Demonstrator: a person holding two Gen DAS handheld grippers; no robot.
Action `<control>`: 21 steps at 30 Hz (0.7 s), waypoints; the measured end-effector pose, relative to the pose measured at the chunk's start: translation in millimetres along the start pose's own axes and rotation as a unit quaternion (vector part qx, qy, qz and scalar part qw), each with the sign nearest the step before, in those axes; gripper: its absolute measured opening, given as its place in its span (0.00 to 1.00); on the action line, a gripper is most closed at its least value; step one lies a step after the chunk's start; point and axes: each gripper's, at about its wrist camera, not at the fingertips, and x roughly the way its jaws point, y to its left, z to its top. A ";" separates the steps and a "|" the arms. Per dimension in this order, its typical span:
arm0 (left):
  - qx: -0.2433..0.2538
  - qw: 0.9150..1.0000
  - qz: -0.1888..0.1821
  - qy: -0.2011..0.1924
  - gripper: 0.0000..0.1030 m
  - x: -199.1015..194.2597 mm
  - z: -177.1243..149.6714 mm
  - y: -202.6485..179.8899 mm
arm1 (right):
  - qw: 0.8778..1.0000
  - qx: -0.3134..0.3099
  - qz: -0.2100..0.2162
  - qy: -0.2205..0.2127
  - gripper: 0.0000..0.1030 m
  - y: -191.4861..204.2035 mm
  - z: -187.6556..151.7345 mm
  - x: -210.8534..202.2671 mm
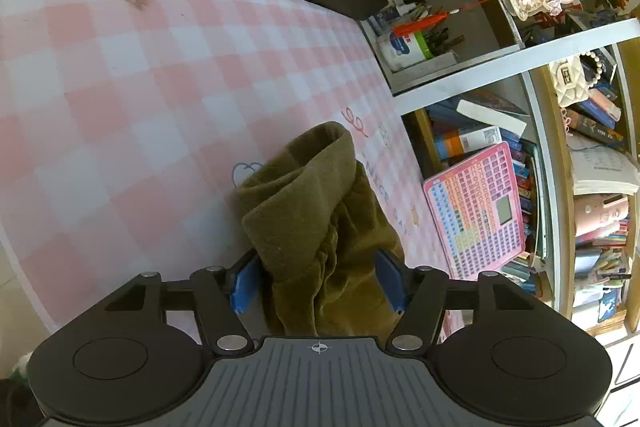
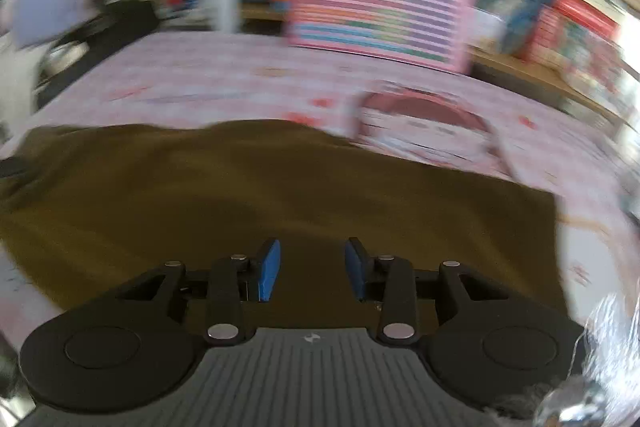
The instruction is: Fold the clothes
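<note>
Olive garment [image 1: 316, 211] on desk [image 1: 120, 87], bunched near edge that faces bookshelf [image 1: 540, 155]. Left gripper [image 1: 318, 281]: fabric bunch between spread pads, clamping not certain. Right gripper [image 2: 312, 269] released, over flat part of garment; view blurred. Step seems mid-fold or regrasp. Next move needs firm pinch on fabric edge.

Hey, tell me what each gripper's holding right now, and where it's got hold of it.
The left gripper has a bunched fold of the olive-brown garment between its fingers, lifted off the checked tablecloth. The right gripper is open above the cloth, holding nothing.
</note>
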 end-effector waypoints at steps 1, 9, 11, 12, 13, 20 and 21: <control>0.000 1.000 0.000 -0.001 0.60 0.6 -0.4 -0.4 | 1.000 -0.015 0.009 0.007 0.33 11.8 -0.8 3.8; 0.005 1.000 0.025 0.004 0.20 7.8 0.8 -1.6 | 0.993 -0.116 0.019 0.012 0.33 64.9 -7.5 14.1; 0.008 1.000 0.023 0.007 0.20 8.3 2.0 -0.6 | 0.995 -0.090 0.025 0.014 0.37 56.5 4.6 15.7; 0.010 1.000 0.022 0.009 0.20 8.6 2.5 -0.1 | 0.997 -0.080 0.019 0.007 0.40 54.1 12.6 18.4; 0.012 1.000 0.021 0.011 0.20 8.9 3.1 0.4 | 0.997 -0.070 0.009 -0.004 0.43 52.5 21.4 21.9; 0.021 0.999 0.015 0.023 0.21 10.4 6.9 3.4 | 0.995 -0.091 -0.034 -0.008 0.49 68.4 60.8 72.3; 0.020 0.999 0.015 0.024 0.21 10.5 7.0 3.6 | 0.994 -0.102 -0.035 -0.007 0.49 72.1 57.3 77.6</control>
